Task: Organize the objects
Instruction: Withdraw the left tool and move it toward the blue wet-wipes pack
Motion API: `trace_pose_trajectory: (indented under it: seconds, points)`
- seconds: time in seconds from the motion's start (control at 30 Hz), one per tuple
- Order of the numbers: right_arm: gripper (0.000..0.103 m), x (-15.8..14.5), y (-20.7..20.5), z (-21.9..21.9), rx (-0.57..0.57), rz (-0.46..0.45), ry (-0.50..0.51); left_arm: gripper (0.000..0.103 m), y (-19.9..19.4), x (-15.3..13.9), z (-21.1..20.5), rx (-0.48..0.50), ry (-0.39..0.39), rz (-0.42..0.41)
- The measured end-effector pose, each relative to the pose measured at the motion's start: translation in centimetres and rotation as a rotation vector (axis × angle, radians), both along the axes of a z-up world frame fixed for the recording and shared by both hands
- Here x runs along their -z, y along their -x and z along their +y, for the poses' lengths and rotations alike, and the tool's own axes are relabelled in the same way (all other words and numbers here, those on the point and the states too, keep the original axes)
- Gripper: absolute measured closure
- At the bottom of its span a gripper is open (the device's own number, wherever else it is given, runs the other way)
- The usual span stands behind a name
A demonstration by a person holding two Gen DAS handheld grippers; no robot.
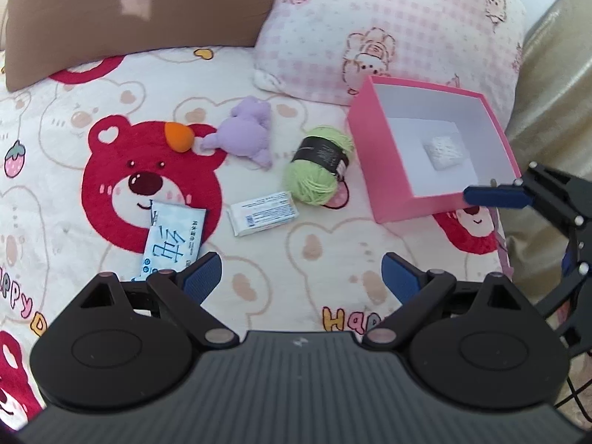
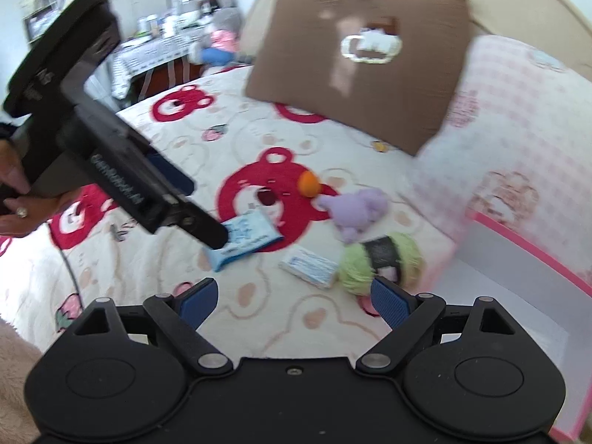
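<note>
Pink box [image 1: 392,185] holding one white packet [image 1: 444,151]; two tissue packs [image 1: 262,213], one yarn ball [image 1: 318,166]; both hand-held grippers [image 1: 301,273] spread, empty.

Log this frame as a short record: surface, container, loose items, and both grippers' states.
surface: bear-print blanket
container: pink box, open top, one small white packet inside
loose items: green yarn ball, purple plush toy, orange ball, white tissue pack, blue wipes pack
left gripper: open, nothing between fingers
right gripper: open, nothing between fingers
</note>
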State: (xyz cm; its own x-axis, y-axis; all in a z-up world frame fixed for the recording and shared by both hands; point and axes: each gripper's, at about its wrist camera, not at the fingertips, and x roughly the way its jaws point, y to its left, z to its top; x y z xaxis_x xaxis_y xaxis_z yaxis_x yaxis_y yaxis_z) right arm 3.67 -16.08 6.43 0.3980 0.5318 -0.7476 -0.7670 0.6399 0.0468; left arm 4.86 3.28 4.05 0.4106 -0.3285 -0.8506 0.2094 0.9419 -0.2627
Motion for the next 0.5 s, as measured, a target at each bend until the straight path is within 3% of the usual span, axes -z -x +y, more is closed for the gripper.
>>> trace_pose_trajectory:
  seconds: [0.3,0.5]
  points:
    - [0.011,3.2,-1.9,4.4,-0.09,0.061,-0.012,0.009,-0.7,2.5,3.7,-0.108,0.018,0.042]
    - [0.011,5.5,-2.2,7.3,-0.137,0.011,0.034,0.009,-1.4,4.6,6.2,-0.17,-0.002,0.081]
